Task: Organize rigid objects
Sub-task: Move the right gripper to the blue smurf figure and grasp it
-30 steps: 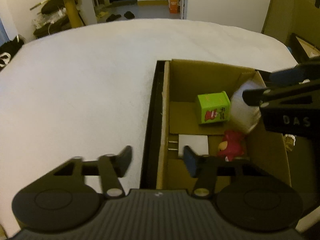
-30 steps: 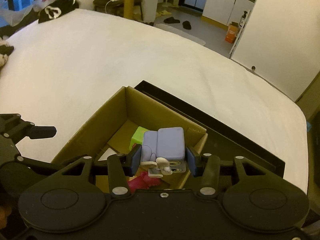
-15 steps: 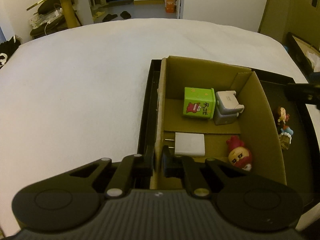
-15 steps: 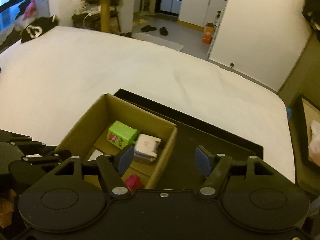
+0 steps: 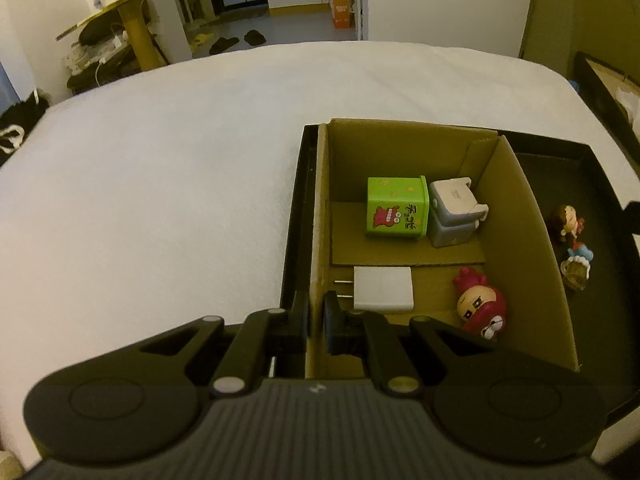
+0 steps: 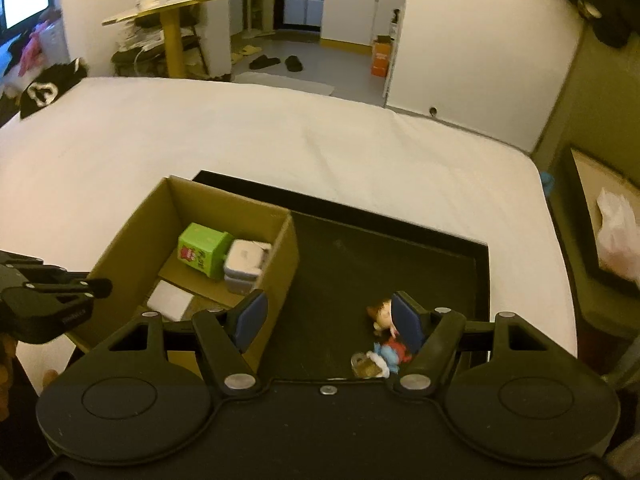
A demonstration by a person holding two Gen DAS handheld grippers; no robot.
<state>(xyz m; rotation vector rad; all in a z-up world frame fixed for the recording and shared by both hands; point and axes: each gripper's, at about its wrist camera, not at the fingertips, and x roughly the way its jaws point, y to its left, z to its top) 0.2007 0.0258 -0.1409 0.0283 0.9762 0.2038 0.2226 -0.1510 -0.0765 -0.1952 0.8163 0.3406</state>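
Cardboard box (image 5: 516, 216) sits in the left part of a black tray (image 6: 482, 264), and the tray lies on a white bed (image 5: 160, 184), near the bed's near edge and toward its right side. The left claw (image 5: 316, 322) is clenched on the box's left wall close to the near corner, one pad outside and one inside, so it seems to be steadying the box. The right claw (image 6: 328, 320) is released and grasps nothing; its jaws stand apart above the tray's bare floor.

Inside the box, a green carton (image 5: 396, 210) and a grey toy (image 5: 456, 212) stand touching each other at the far end, a white charger (image 5: 382, 289) lies by the left wall with its prongs pointing at that wall, and a red figurine (image 5: 480, 308) lies near the right wall.

What is left loose, by the look of it, is a small doll figurine (image 6: 384, 334) on the tray floor, just outside the box's right wall. In the right wrist view it lies directly under the right finger (image 6: 408, 320), which partly hides it, so it sits off-centre toward that side rather than between the pads. Its long axis runs roughly along the claw's pointing line, head farther away, feet nearer. The right hand is plainly the nearer one. A pickup would likely need the claw shifted slightly right, then lowered.
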